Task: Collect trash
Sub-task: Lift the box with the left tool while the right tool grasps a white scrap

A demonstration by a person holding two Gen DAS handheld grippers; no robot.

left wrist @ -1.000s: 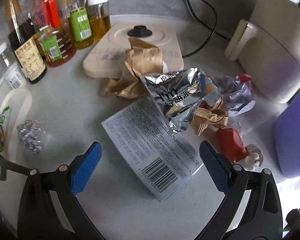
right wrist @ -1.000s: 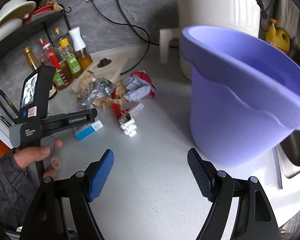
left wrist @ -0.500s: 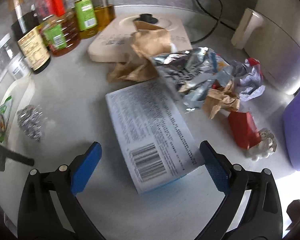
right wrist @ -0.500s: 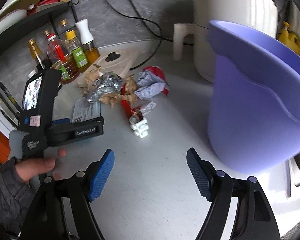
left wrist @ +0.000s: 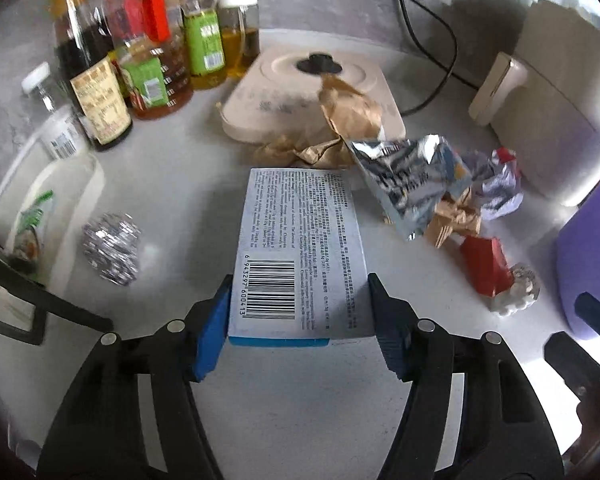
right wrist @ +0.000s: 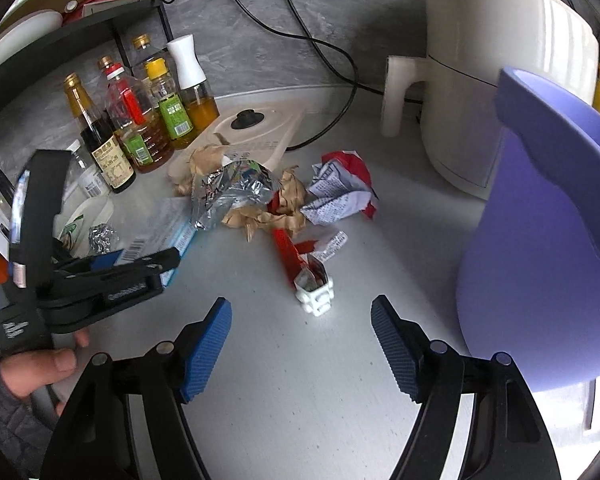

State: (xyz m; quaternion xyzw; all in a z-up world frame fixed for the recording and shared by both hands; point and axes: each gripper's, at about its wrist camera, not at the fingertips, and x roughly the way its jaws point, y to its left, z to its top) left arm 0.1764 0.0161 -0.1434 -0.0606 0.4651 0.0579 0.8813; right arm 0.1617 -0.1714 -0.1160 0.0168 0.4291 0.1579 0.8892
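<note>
A white flat box (left wrist: 300,248) with a barcode lies on the grey counter. My left gripper (left wrist: 299,312) is closing on its near end, and both blue pads touch its long sides. In the right wrist view the box (right wrist: 160,224) shows beyond that gripper (right wrist: 140,264), which a hand holds. Behind it lies a trash pile: a silver foil bag (left wrist: 408,184), crumpled brown paper (left wrist: 352,112), a red and white wrapper (right wrist: 340,192) and a red carton (right wrist: 288,248). A foil ball (left wrist: 110,248) sits to the left. My right gripper (right wrist: 300,320) is open over bare counter. The purple bin (right wrist: 540,260) stands at the right.
Several sauce and oil bottles (left wrist: 140,60) stand at the back left beside a beige flat appliance (left wrist: 312,80). A cream air fryer (right wrist: 500,80) with its black cable sits at the back right. A dark dish rack (right wrist: 60,32) rises on the left.
The left gripper has moved forward over the box and its jaws have come in onto the box's sides; the box now lies straight. The right gripper has shifted towards the trash pile.
</note>
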